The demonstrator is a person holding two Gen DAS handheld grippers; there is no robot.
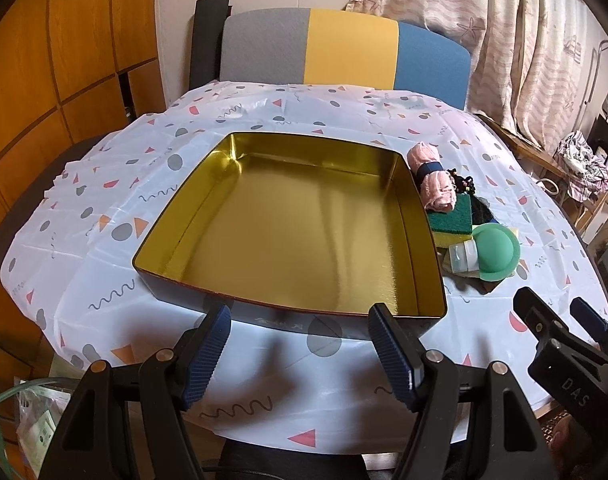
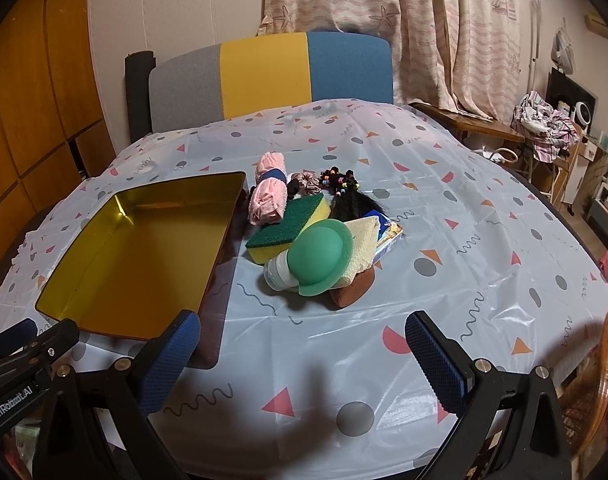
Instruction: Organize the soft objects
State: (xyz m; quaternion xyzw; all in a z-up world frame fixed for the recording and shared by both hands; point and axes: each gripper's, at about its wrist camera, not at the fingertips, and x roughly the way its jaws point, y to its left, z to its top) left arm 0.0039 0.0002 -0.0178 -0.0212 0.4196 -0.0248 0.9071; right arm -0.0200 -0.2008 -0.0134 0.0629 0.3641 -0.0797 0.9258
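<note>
Starting empty: our left gripper point(image 1: 300, 344) and right gripper point(image 2: 302, 344) both gape wide, holding nothing. The gold-lined tin point(image 1: 420, 240) sits bare, the soft pile just beside its right wall. We'd judge the green silicone cap point(image 2: 320, 256) on top the first pick; approach from above, pinch its dome lightly, lift clear of the sponge point(image 2: 288, 224) and pink rolled cloth point(image 2: 266, 196).

Light: I see warm, fairly dim indoor light from above.
Glare: soft sheen on the gold tin point(image 1: 288, 224) floor and on the glossy tablecloth point(image 2: 484, 320).
Shadows: blurred dark patches fall on the cloth near my view's bottom.
Distortion: strong fisheye bending, black vignette corners.
Focus: centre sharp, edges soft.
</note>
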